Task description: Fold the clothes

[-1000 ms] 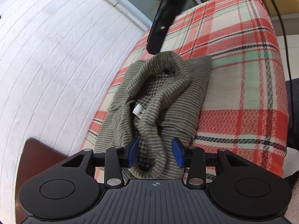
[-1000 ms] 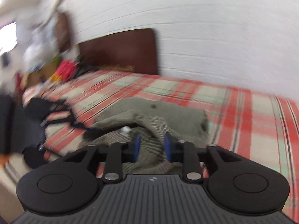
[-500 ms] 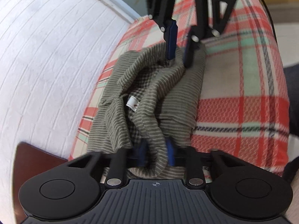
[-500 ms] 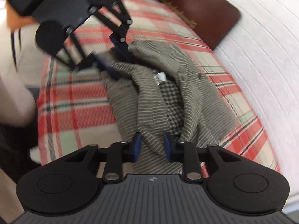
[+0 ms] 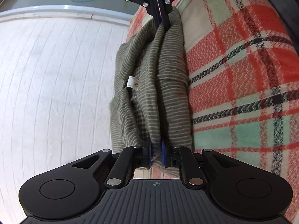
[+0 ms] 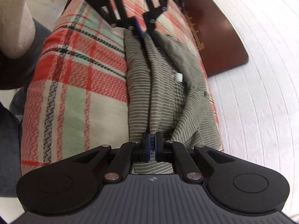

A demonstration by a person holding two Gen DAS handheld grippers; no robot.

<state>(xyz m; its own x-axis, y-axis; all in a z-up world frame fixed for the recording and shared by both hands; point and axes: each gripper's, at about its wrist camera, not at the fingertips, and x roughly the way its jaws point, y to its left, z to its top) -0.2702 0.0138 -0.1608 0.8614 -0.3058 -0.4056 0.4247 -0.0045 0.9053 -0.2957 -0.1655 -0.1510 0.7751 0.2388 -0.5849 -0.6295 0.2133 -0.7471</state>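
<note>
shirt [image 5: 151, 85] now stretched between grippers

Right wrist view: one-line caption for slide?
Both grippers pinch opposite ends of a striped garment on a plaid blanket.

Left gripper [image 5: 156, 154] sits at the near end of an olive striped garment [image 5: 151, 85], blue pads [image 5: 163, 154] pinching a bunched ridge of cloth; jaws have just been opening slightly, fabric between them. Straight ahead at the far end, right gripper [image 5: 161, 19] clamps the same ridge. White tag [image 5: 132, 82] just left of the ridge. Plaid blanket [image 5: 233, 71] to the right, white brick wall [image 5: 56, 78] to the left.
</note>
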